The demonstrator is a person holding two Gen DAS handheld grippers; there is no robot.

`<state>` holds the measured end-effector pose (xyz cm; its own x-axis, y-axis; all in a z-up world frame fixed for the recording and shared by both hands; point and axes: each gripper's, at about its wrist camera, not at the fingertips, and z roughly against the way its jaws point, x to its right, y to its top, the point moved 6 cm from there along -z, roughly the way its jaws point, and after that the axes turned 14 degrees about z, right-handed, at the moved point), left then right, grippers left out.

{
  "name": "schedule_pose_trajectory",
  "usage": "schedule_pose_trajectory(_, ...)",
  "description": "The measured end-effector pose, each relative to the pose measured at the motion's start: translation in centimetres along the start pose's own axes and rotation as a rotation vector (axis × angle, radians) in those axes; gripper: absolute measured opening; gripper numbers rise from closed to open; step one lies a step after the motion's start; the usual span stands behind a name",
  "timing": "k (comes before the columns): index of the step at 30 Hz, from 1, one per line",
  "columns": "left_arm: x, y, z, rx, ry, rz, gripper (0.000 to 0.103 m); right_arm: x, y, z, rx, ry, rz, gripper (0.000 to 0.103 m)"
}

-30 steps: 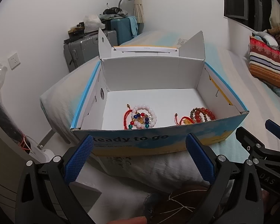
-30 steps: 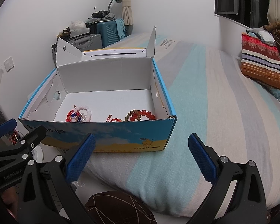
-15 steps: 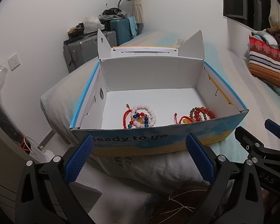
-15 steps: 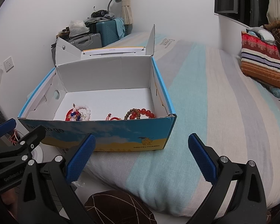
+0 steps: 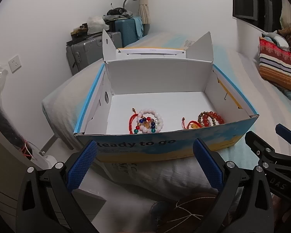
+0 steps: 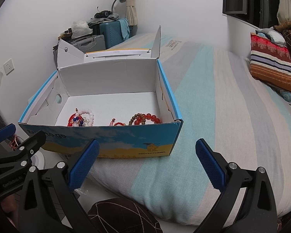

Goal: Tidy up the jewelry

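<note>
An open blue and yellow cardboard box (image 5: 164, 147) (image 6: 126, 139) rests on the bed's near corner. On its white floor lie a white bead bracelet tangled with coloured beads and red cord (image 5: 148, 120) (image 6: 83, 117), and to the right a red and brown bead bracelet (image 5: 209, 118) (image 6: 145, 118). My left gripper (image 5: 144, 163) hangs open in front of the box's front wall, holding nothing. My right gripper (image 6: 145, 163) is open too, low in front of the box's right front corner, empty.
The striped bed cover (image 6: 232, 101) stretches right of the box. Suitcases (image 5: 91, 52) stand against the far wall. A striped pillow (image 6: 275, 68) lies at the back right. A brown patterned cushion (image 6: 122, 215) sits below the grippers.
Both views have crept slightly closer to the box and a little higher; the bracelets and box have not moved, and both grippers stay open.
</note>
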<state>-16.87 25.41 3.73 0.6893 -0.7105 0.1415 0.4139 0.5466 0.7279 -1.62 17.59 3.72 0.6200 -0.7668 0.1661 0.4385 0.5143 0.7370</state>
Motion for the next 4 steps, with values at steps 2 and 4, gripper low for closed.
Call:
schedule_pose_trajectory(2,0.04,0.04,0.04,0.001,-0.004,-0.002,0.097,0.01,0.00,-0.01,0.000,-0.001,0.001,0.095)
schedule_pose_trajectory(4,0.14,0.05,0.06,-0.001,-0.005,-0.003,0.097,0.01,0.01,-0.03,0.000,0.000,-0.001,0.095)
